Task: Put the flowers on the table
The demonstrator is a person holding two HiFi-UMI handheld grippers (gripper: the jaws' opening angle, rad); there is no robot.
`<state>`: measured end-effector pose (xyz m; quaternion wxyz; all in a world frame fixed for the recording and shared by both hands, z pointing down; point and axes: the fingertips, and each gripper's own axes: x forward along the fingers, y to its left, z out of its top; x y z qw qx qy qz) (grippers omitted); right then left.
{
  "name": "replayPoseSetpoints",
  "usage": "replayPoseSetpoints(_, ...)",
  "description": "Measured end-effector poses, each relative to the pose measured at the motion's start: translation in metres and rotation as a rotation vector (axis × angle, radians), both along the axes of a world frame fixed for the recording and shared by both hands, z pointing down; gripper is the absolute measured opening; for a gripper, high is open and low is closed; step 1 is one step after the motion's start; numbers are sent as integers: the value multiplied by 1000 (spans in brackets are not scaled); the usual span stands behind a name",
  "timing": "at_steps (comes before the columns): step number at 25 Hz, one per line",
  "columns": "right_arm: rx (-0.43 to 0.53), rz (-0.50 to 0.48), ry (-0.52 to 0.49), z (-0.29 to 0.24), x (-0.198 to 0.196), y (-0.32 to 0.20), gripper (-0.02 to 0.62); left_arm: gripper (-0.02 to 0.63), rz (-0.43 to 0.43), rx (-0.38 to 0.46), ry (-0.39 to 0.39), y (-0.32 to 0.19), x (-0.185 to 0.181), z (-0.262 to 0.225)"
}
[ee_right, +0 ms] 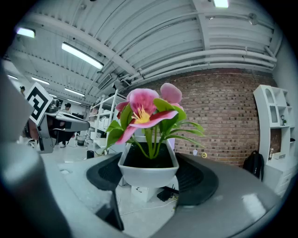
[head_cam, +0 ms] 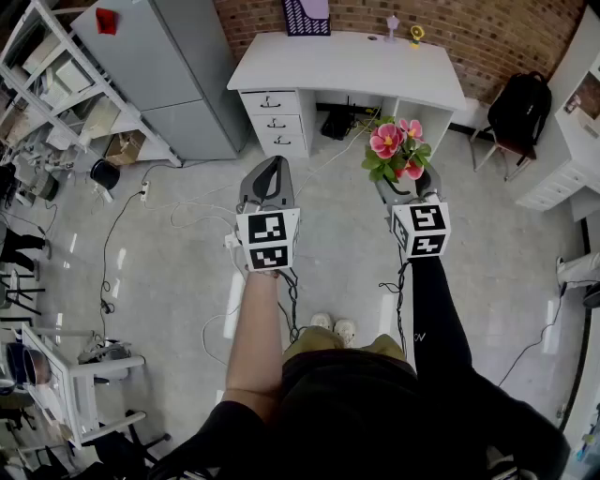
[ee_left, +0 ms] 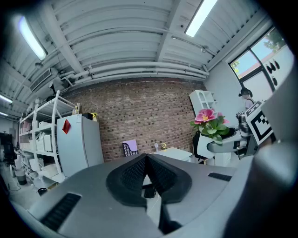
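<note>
- Two grippers, both held level and side by side above the floor, each with one marker cube at its rear.
- The left gripper (head_cam: 274,171) has its two jaws closed tip to tip, with nothing between them; its own view (ee_left: 145,160) shows the black pads meeting.
- The right gripper (head_cam: 407,187) has its jaws spread wide and clamped on one white pot (ee_right: 148,175), one pad against each side of it.
- The flowers (head_cam: 397,148) stand upright in that pot. The head view shows three pink blooms among green leaves, and the right gripper view (ee_right: 145,114) shows two clearly.
- The flowers are in the air, short of the front edge of the table (head_cam: 349,62) and in line with its right half, not touching it.
- One white table stands against the brick wall, with three drawers (head_cam: 270,118) under its left end.
- Three things stand along the table's back edge: one purple and black file holder (head_cam: 307,17) near the middle, and two small ornaments (head_cam: 404,29) toward the right corner.
- One black backpack (head_cam: 521,109) sits right of the table.
- One grey cabinet (head_cam: 155,70) stands left of the table.
</note>
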<state>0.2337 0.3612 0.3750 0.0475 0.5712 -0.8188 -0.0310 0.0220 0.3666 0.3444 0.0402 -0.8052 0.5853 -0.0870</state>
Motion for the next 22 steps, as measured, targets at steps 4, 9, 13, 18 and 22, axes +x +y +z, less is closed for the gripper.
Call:
replayPoseSetpoints(4,-8,4,2,-2,-10,-3,339,9,10,1,-2,-3,-10,-3)
replayPoseSetpoints(9,-7,18,-8,-6,-34,-9,339,9,16,3,6,-11,-38,-6)
replayPoseSetpoints(13,-5,31,-3,0,-51,-11,339,9,25,2,7,-15,-56,2)
replayPoseSetpoints(18,-12,30,4,5,-65,-14,339,9,22,-8,10,-21,-70,7)
replayPoseSetpoints(22,-5,33,0,3,-73,-21,339,9,16,-20,13,-26,-80,13)
